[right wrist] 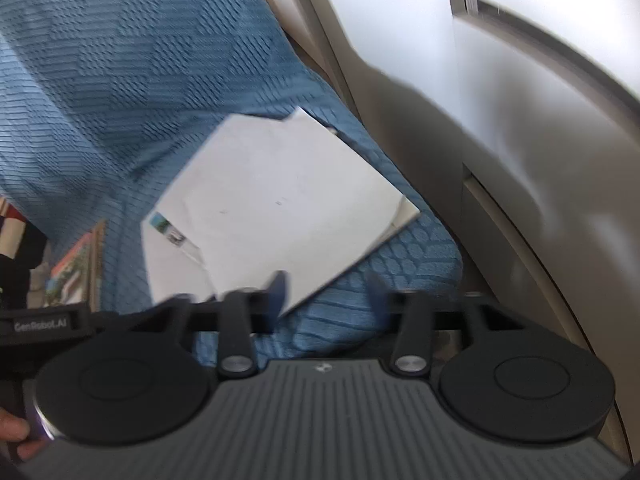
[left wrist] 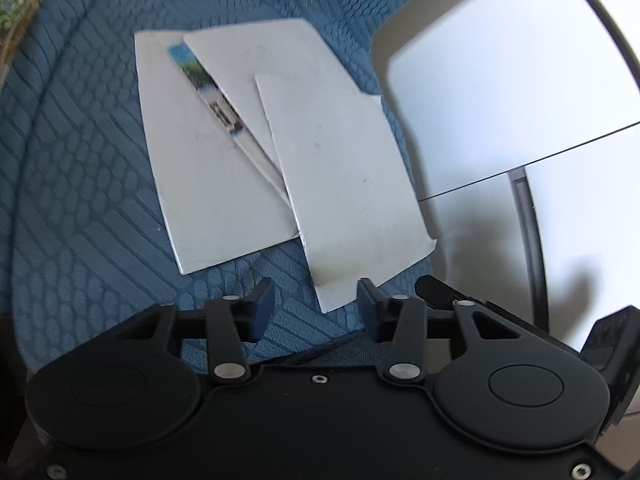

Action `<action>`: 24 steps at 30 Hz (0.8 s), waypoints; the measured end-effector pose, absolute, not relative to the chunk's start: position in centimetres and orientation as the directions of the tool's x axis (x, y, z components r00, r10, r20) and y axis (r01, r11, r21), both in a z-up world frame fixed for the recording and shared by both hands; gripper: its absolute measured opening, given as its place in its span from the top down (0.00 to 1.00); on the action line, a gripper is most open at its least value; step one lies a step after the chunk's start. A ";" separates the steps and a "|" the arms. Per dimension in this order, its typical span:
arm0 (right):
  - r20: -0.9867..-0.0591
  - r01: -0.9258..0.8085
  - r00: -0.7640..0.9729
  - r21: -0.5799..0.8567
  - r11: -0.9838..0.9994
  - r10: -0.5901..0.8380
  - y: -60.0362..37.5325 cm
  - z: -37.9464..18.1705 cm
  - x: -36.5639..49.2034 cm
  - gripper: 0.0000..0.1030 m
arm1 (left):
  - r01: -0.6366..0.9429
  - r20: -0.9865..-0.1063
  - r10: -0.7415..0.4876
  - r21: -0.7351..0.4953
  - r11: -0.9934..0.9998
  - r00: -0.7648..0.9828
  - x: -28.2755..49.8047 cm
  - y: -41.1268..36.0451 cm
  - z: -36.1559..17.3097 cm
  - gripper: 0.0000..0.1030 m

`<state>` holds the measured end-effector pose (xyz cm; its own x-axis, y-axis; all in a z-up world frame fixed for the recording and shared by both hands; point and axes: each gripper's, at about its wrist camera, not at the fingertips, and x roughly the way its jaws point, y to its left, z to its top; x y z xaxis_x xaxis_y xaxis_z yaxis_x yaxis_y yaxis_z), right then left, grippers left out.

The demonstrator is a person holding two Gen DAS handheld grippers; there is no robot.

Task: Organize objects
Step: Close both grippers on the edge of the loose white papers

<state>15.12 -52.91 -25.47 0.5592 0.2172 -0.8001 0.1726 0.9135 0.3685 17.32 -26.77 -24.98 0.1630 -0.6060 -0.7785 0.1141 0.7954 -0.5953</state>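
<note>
I see a blue quilted cover [left wrist: 80, 184] filling most of both views, spread over a soft surface, with pale panels [left wrist: 500, 92] rising along its right-hand edge. On the cover, close to that edge, lies a loose pile of white cards [left wrist: 224, 184], three at least, fanned over one another at different angles. The nearest card [left wrist: 344, 184] lies on top, its lower corner pointing toward my left gripper [left wrist: 316, 308]. A strip of colour print [left wrist: 204, 84] peeks out between two of the cards underneath. At the cover's far left edge sits a colourful printed booklet [left wrist: 20, 4], well apart from the pile.

My left gripper hangs just short of the nearest card, its blue pads part-way apart with only the cover between them; nothing is gripped. My right gripper [right wrist: 328, 300] is blurred, jaws likewise part-way apart, the left pad over the pile's near corner, gripping nothing I can make out. A fingertip [right wrist: 12, 432] shows at the right view's bottom-left corner.
</note>
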 end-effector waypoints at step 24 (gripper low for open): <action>-0.668 0.288 0.582 0.703 0.650 0.464 -56.2 -30.7 17.3 0.79 | -0.190 -0.510 -0.857 -0.850 0.491 0.068 20.6 -25.6 -31.0 0.77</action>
